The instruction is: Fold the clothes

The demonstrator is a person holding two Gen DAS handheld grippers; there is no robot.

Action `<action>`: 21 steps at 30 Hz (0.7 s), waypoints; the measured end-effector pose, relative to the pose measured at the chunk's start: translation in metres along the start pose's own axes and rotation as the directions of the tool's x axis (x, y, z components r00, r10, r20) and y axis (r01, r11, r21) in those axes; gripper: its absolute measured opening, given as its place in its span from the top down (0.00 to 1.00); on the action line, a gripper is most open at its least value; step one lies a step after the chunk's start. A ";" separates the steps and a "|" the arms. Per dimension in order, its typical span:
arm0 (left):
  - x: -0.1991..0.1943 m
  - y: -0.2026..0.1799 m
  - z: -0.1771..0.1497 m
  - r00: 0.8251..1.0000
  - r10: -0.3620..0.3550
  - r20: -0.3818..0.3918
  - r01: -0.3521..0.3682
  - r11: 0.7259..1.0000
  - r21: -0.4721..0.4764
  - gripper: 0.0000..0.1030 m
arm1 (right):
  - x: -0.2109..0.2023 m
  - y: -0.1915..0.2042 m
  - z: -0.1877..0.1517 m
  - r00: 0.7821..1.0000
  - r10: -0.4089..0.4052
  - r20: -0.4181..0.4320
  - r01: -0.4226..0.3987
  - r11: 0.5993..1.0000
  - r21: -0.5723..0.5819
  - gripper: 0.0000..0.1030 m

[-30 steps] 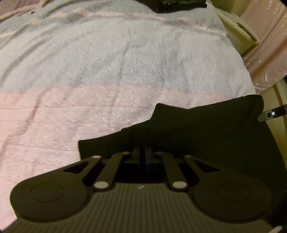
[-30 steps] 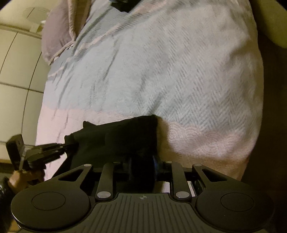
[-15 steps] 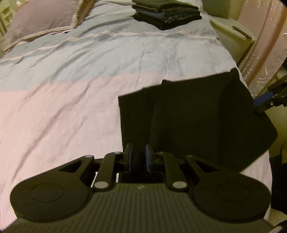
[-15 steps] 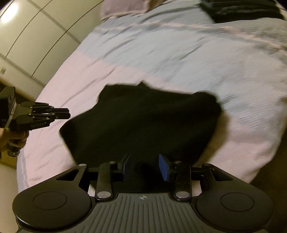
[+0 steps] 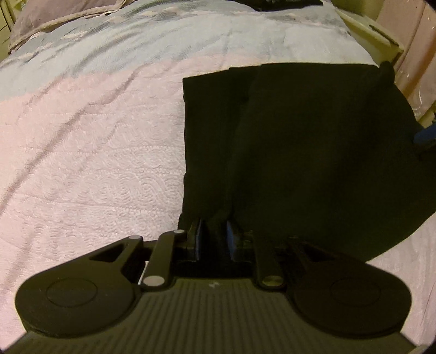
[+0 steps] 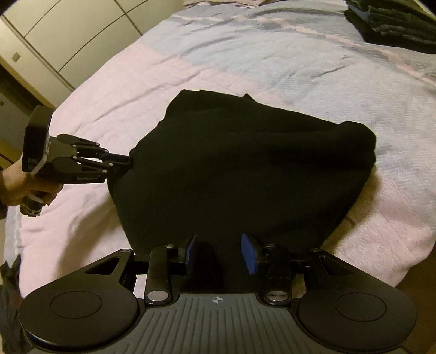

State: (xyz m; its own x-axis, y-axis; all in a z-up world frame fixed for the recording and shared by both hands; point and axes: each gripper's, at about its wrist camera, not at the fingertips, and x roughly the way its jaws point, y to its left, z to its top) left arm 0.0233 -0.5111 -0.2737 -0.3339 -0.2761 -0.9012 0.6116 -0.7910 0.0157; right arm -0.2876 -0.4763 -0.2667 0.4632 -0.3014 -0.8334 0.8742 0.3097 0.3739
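A black garment (image 5: 313,152) (image 6: 245,174) lies folded and spread on the pink part of the bedspread (image 5: 90,168), near the bed's corner. My left gripper (image 5: 214,234) has a bunched edge of that cloth between its pads, and its jaws are opening. In the right wrist view the left gripper (image 6: 128,162) meets the garment's left edge, with a hand behind it. My right gripper (image 6: 219,254) stands open over the garment's near edge, blue pads apart and not pressing the cloth. One blue pad of the right gripper (image 5: 423,134) shows at the garment's right side.
A stack of folded dark clothes (image 6: 395,24) (image 5: 283,3) rests on the blue far part of the bedspread (image 6: 272,49). A pillow (image 5: 54,13) lies far left. A bedside unit (image 5: 376,35) and pink curtain (image 5: 417,60) stand right; wardrobe doors (image 6: 68,30) stand left.
The garment went from hanging bunched to lying spread on the bed. My right gripper let go of it and opened. The left jaws have parted a little around the cloth.
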 end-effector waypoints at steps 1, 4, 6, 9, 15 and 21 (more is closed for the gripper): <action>-0.008 0.000 -0.002 1.000 0.005 0.012 -0.006 1.000 0.003 0.82 | -0.004 0.003 -0.001 1.000 -0.018 0.007 0.018 1.000 0.008 0.62; -0.030 0.001 -0.006 0.999 0.022 0.050 -0.022 1.000 0.012 0.78 | -0.025 0.017 -0.010 0.997 -0.069 0.040 0.068 0.997 0.031 0.62; -0.046 0.000 -0.010 0.997 0.032 0.075 -0.033 0.999 0.019 0.77 | -0.038 0.031 -0.021 0.993 -0.103 0.060 0.101 0.995 0.027 0.62; -0.069 -0.008 -0.019 0.993 0.035 0.113 -0.040 0.998 0.047 0.78 | -0.045 0.054 -0.037 0.990 -0.122 0.067 0.122 0.992 0.002 0.62; -0.038 -0.022 -0.026 0.998 0.025 0.061 -0.029 0.998 0.064 0.78 | -0.020 0.057 -0.060 0.987 -0.154 0.049 0.155 0.987 -0.030 0.62; -0.019 -0.025 -0.018 0.999 0.036 0.031 -0.037 0.998 0.050 0.77 | 0.000 0.040 -0.064 0.991 -0.131 -0.009 0.131 0.990 -0.057 0.63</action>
State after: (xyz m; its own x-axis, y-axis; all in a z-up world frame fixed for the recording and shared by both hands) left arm 0.0274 -0.4756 -0.2647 -0.3342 -0.3211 -0.8861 0.5867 -0.8067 0.0710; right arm -0.2621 -0.4060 -0.2775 0.3431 -0.3314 -0.8789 0.9175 0.3186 0.2381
